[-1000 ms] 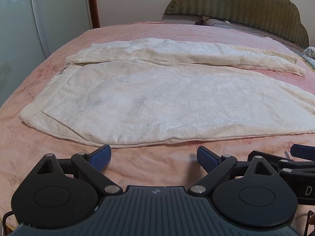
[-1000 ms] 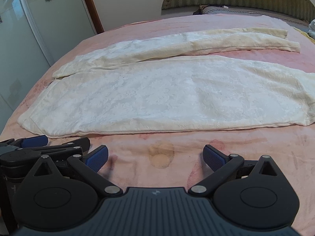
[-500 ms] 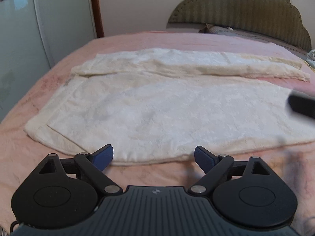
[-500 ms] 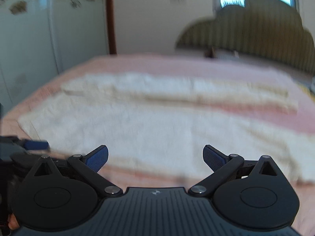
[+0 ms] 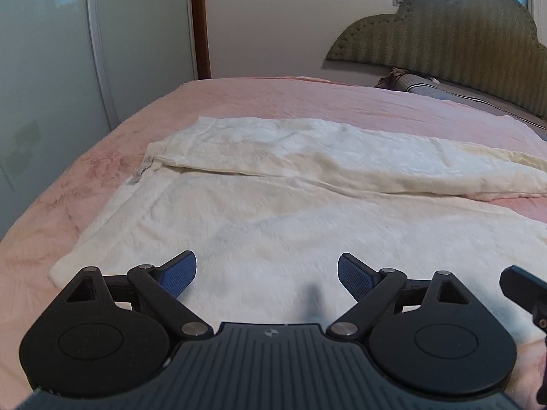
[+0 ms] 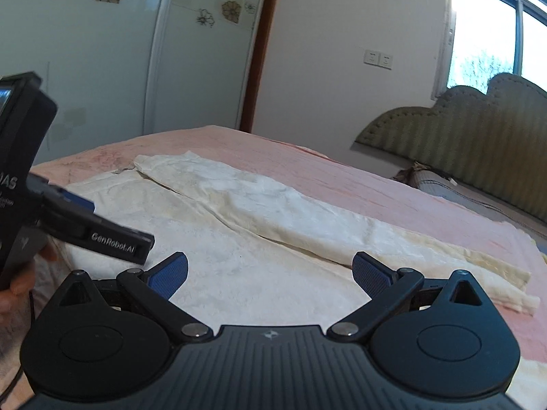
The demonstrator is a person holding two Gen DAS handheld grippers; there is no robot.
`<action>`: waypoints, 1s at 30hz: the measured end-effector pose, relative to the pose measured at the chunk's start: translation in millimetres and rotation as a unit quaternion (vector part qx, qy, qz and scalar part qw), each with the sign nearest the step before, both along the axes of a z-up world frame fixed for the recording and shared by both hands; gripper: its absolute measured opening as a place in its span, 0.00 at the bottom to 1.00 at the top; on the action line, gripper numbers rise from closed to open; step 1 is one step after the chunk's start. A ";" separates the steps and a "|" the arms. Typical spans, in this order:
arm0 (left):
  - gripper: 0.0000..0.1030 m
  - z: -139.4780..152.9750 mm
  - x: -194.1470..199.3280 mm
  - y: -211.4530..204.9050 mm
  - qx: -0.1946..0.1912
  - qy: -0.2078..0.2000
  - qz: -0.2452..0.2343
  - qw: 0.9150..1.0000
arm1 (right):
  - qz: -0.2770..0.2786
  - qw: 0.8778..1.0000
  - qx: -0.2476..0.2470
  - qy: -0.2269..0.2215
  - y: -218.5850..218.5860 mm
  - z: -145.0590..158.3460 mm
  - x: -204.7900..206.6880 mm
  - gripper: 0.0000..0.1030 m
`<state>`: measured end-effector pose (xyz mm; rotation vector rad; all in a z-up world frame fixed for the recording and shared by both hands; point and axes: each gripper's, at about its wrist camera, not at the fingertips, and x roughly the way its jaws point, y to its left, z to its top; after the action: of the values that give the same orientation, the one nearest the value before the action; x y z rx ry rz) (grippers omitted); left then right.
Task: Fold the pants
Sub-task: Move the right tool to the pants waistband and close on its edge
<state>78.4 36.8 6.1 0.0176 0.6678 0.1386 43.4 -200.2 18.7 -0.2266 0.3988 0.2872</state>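
Cream-white pants (image 5: 273, 212) lie flat on the pink bed, waistband to the left and both legs running off to the right, the far leg (image 6: 307, 218) a narrow strip behind the near one. My left gripper (image 5: 266, 273) hovers over the near leg close to the waistband, jaws wide open, nothing between the blue pads. My right gripper (image 6: 270, 273) is also open and empty, held above the near leg. In the right wrist view the left gripper's body (image 6: 68, 218) appears at the left edge, with a person's hand (image 6: 20, 283) on it.
The pink bedspread (image 5: 273, 102) extends beyond the pants to a green padded headboard (image 5: 461, 37) at the right. A pillow (image 5: 427, 89) lies below it. Frosted wardrobe doors (image 5: 51, 68) and a wall stand behind the bed; a window (image 6: 495, 41) is at the far right.
Both grippers have risen and moved forward from the bed's near edge to over the pants. The right gripper has rolled, tilting its view. Both stay open and empty.
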 end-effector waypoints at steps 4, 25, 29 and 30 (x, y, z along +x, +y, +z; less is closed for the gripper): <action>0.90 -1.9 23.8 1.4 0.020 0.000 0.004 1.000 | 0.001 0.999 -0.031 0.017 8.6 -6.5 30.1 1.00; 1.00 -47.1 94.1 11.1 0.079 -0.011 0.023 0.997 | 0.117 0.983 0.052 0.130 29.6 -23.5 308.3 0.67; 1.00 -49.8 97.3 18.4 0.051 -0.004 0.025 0.998 | 0.125 0.981 0.037 0.146 49.3 -36.5 344.9 0.65; 1.00 -50.2 97.5 19.1 0.048 -0.004 0.026 0.999 | 0.126 0.980 0.033 0.150 54.4 -39.1 354.2 0.65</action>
<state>175.9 55.9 -44.0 0.0919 0.6536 0.2202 397.6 -145.8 -20.4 -0.1678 0.6594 0.5879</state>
